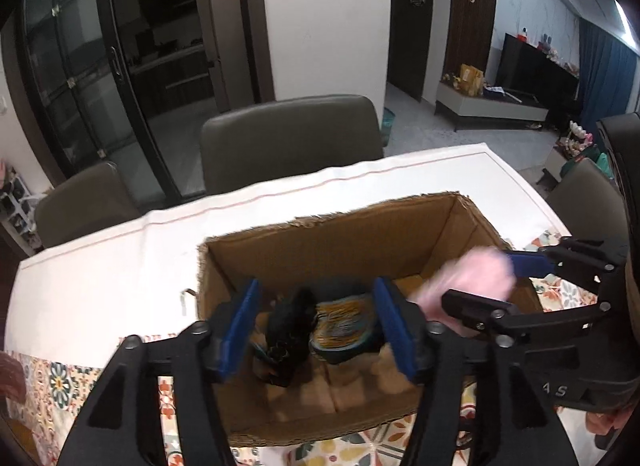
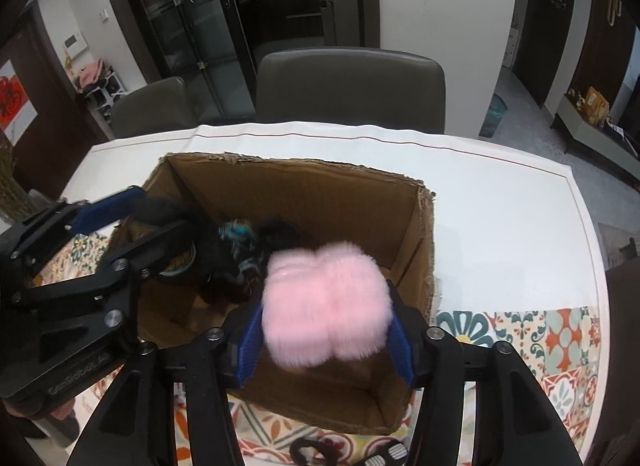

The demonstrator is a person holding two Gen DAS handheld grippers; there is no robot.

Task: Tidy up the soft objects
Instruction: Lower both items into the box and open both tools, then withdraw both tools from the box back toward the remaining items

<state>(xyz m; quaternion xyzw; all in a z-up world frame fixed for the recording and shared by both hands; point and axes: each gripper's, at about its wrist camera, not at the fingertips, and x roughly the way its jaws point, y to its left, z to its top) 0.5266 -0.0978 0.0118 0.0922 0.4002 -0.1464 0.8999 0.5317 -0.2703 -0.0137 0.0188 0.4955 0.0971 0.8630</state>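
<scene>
The cardboard box (image 2: 416,225) stood on the table (image 2: 500,217), and both grippers pointed down into it. The left gripper (image 1: 316,330) was released, its blue pads apart; the black item (image 1: 288,326) and the teal and yellow one (image 1: 344,326) lay on the box floor between them, not pressed. The right gripper (image 2: 326,330) was over the near part of the box with the pink fluffy object (image 2: 324,306) between its pads. Whether the pads pressed it, I could not tell.
</scene>
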